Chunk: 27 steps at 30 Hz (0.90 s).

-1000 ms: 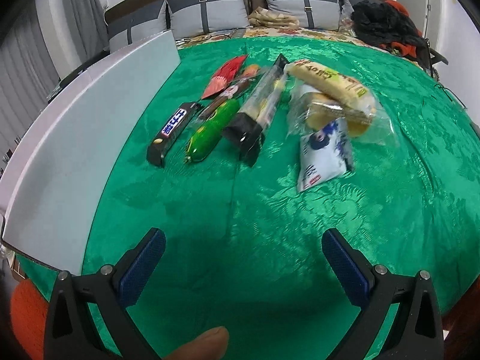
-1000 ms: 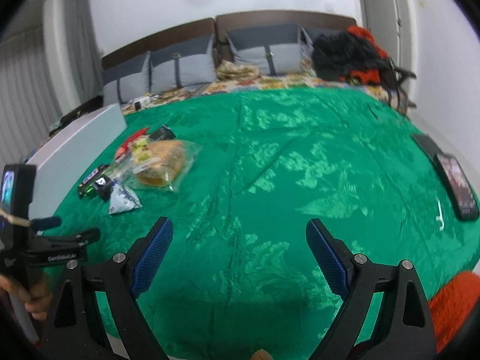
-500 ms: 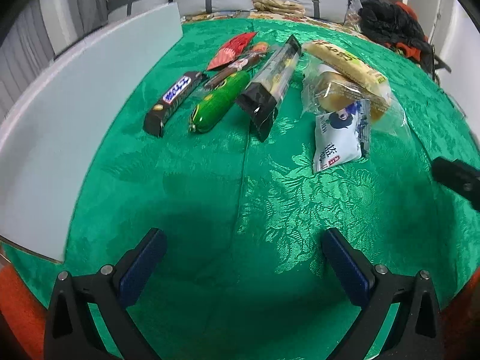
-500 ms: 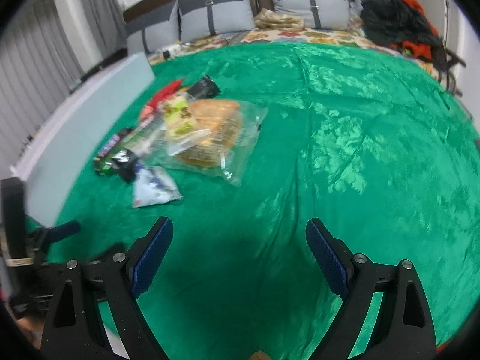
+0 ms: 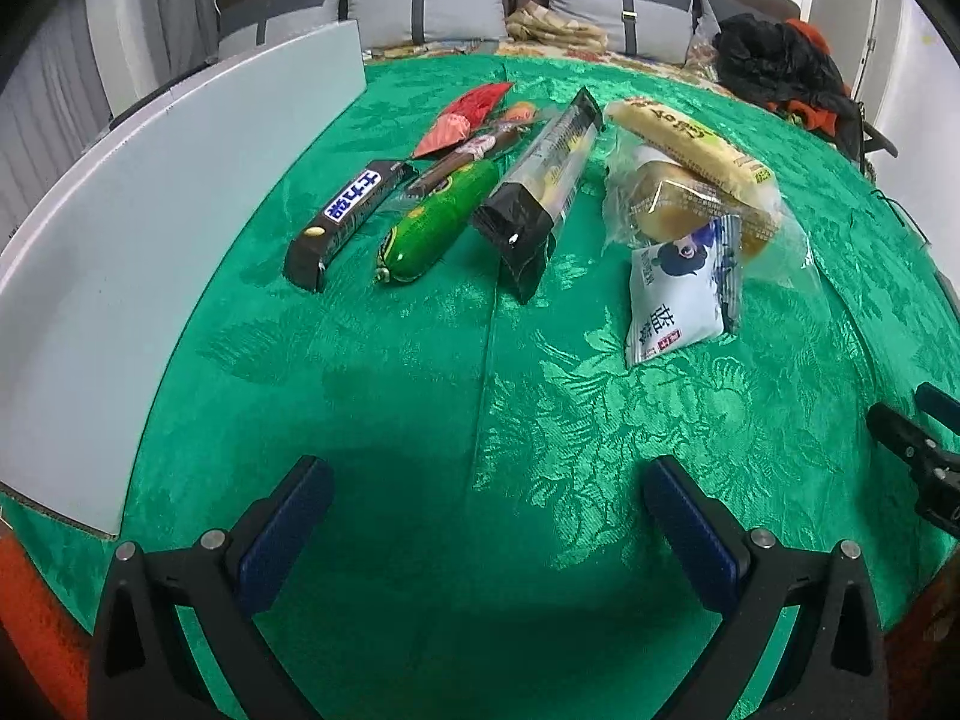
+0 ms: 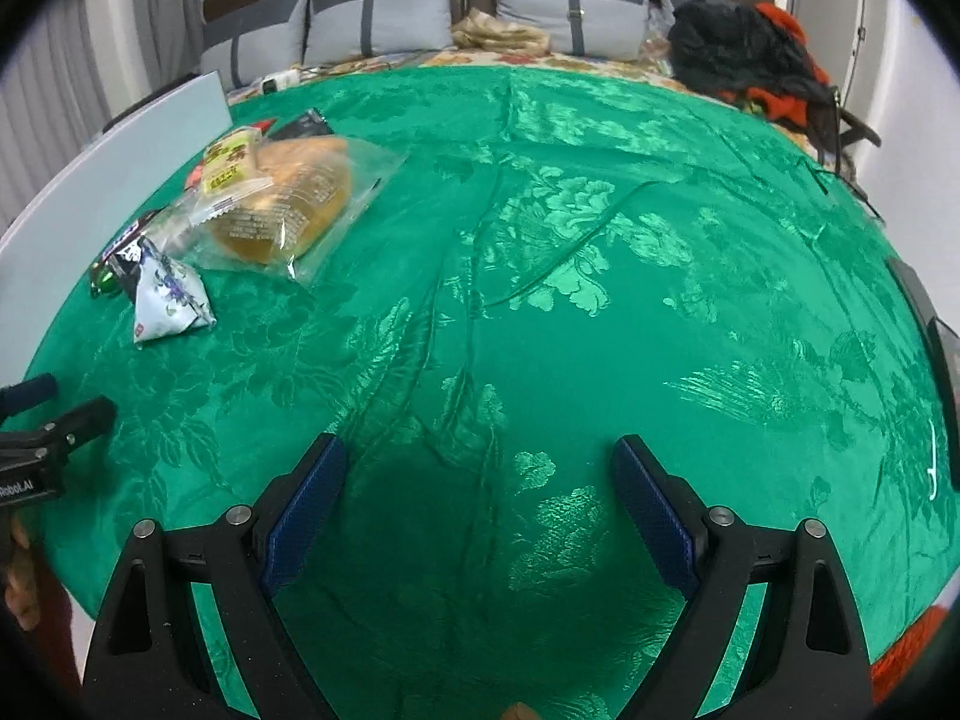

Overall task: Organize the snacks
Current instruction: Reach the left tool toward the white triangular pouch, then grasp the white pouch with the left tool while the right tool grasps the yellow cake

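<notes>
Snacks all sit on a green floral cloth (image 5: 540, 420) over the bed, grey pillows (image 5: 420, 6) along the headboard. Going left to right: white board (image 5: 150, 228) along the edge, chocolate bar (image 5: 345, 213), green sausage (image 5: 438, 222), black-ended clear pack (image 5: 540, 192), then a bagged bun (image 5: 678, 204) with a blue-white pouch (image 5: 681, 300) leaning on it. Red packets (image 5: 468, 114) behind are half hidden, can't read them. Left hand-held gripper (image 5: 486, 516) and right hand-held gripper (image 6: 477, 501) both hover spread wide, holding nothing. Something dark, maybe a phone (image 6: 942, 348), is cut off at the right edge.
</notes>
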Available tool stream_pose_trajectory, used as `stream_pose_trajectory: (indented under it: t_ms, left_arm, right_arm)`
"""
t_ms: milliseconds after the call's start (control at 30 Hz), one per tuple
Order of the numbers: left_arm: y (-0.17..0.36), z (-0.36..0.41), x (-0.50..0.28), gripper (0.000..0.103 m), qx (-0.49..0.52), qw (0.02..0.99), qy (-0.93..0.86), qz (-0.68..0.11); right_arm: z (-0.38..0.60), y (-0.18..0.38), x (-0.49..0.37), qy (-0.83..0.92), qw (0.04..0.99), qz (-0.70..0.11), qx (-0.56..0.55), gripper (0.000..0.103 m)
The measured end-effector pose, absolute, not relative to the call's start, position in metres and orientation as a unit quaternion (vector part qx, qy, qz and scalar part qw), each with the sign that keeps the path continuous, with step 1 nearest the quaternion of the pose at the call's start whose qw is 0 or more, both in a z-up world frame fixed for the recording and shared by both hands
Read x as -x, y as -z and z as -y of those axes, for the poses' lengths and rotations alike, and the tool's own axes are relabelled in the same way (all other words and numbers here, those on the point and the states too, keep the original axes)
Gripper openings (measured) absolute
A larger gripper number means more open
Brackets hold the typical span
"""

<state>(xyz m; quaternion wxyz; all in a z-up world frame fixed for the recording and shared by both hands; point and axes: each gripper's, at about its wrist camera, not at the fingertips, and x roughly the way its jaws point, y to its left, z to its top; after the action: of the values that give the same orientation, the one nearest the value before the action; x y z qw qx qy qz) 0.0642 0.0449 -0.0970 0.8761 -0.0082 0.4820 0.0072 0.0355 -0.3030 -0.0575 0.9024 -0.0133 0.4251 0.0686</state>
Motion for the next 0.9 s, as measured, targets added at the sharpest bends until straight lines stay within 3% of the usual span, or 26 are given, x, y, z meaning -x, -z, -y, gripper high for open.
stream_pose_trajectory:
  t_ms: [300,567,633,667,700,900]
  left_arm:
    - [0.069,-0.008,-0.078,0.103,0.028,0.880,0.088,-0.465]
    - [0.074,0.023,-0.133,0.102,0.035,0.876,0.036,-0.479]
    - [0.077,0.026,-0.138,0.082,0.016,0.878,0.033,-0.477]
    - [0.080,0.024,-0.138,0.051,0.012,0.875,0.039,-0.483]
    - [0.083,0.019,-0.136,0.046,0.015,0.873,0.052,-0.485]
    - [0.083,-0.028,-0.098,0.045,0.030,0.870,0.089,-0.483]
  right_arm:
    - [0.299,0.060,-0.032,-0.072,0.915,-0.398,0.014,0.094]
    - [0.299,0.062,-0.029,-0.077,0.918,-0.388,0.017,0.094]
    - [0.299,0.062,-0.028,-0.078,0.919,-0.386,0.017,0.094]
    - [0.299,0.062,-0.028,-0.079,0.919,-0.386,0.017,0.094]
    - [0.299,0.062,-0.028,-0.080,0.919,-0.386,0.017,0.094]
    - [0.299,0.063,-0.028,-0.081,0.920,-0.384,0.017,0.094]
